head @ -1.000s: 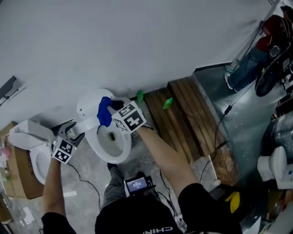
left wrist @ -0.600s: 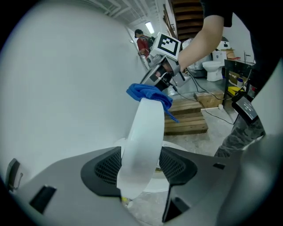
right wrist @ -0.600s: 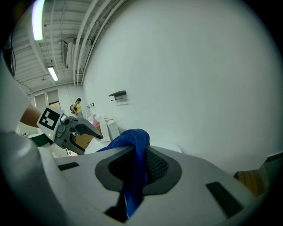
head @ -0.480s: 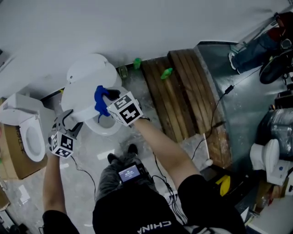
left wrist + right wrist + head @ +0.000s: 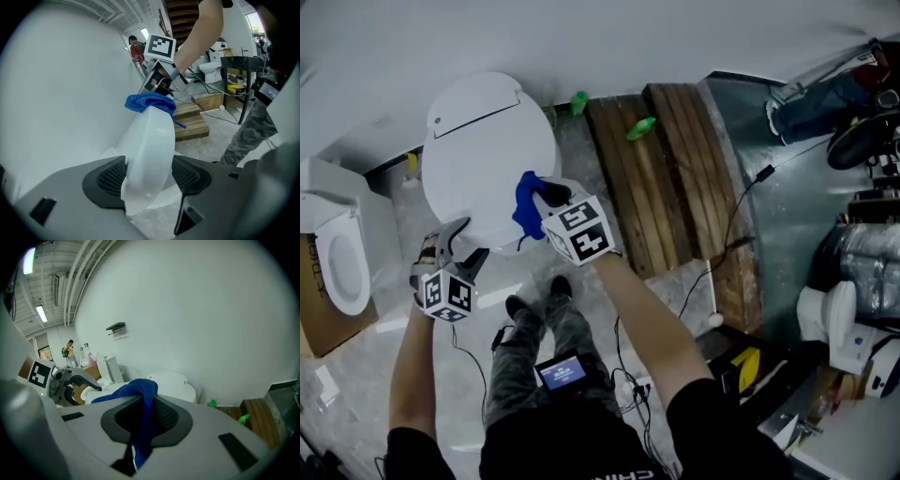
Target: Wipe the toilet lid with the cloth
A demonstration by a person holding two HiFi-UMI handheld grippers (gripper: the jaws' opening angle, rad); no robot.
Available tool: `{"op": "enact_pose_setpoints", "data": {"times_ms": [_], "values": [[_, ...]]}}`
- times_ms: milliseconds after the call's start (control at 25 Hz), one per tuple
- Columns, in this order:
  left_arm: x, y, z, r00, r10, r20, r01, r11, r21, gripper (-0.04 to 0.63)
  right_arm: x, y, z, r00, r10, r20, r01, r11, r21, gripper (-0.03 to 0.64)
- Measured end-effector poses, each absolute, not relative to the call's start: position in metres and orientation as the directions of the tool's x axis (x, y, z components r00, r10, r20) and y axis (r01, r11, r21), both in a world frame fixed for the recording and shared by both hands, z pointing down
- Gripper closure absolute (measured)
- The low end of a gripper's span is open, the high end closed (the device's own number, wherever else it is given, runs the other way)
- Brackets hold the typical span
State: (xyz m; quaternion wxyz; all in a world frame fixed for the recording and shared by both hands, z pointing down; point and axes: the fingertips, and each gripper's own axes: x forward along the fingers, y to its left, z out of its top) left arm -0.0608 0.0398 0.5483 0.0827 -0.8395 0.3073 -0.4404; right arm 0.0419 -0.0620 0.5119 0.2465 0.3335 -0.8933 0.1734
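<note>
The white toilet lid (image 5: 483,155) lies shut over the bowl, seen from above in the head view. My left gripper (image 5: 461,246) is at the lid's near-left rim. In the left gripper view that lid rim (image 5: 150,140) runs between the jaws of the left gripper (image 5: 149,171), which have just been opening and stand wide. My right gripper (image 5: 546,199) hovers over the lid's near-right edge, shut on a blue cloth (image 5: 527,202). In the right gripper view the cloth (image 5: 136,392) hangs bunched between the pads of the right gripper (image 5: 140,420).
A second toilet (image 5: 337,253) stands at the left beside a cardboard box (image 5: 314,309). A wooden pallet (image 5: 666,178) with a green bottle (image 5: 640,128) lies to the right. The person's legs (image 5: 539,347) stand before the bowl. The white wall (image 5: 581,37) is behind.
The lid has swung from upright down onto the bowl, with the left gripper going down with its rim. The right gripper with the cloth has sunk too.
</note>
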Motion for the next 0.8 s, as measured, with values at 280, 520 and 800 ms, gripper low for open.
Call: {"op": "enact_pose_setpoints", "data": {"times_ms": [280,520,800], "values": [[-0.049,0.067,0.608,0.445,-0.534,0.719,-0.399,-0.837,-0.375,0.288,0.040,-0.039,0.575,-0.641,-0.446,0.625,-0.643,0.756,-0.120,0.571],[-0.038,0.086,0.665,0.434,-0.503,0.748,-0.383,-0.854,-0.353,0.288,0.050,-0.022,0.635,-0.639,-0.421,0.644,-0.638,0.758,-0.138,0.571],[-0.034,0.095,0.747,0.410,-0.492,0.768,-0.356,-0.862,-0.362,0.308,0.054,-0.011,0.717,-0.625,-0.412,0.663,-0.648,0.748,-0.145,0.571]]}}
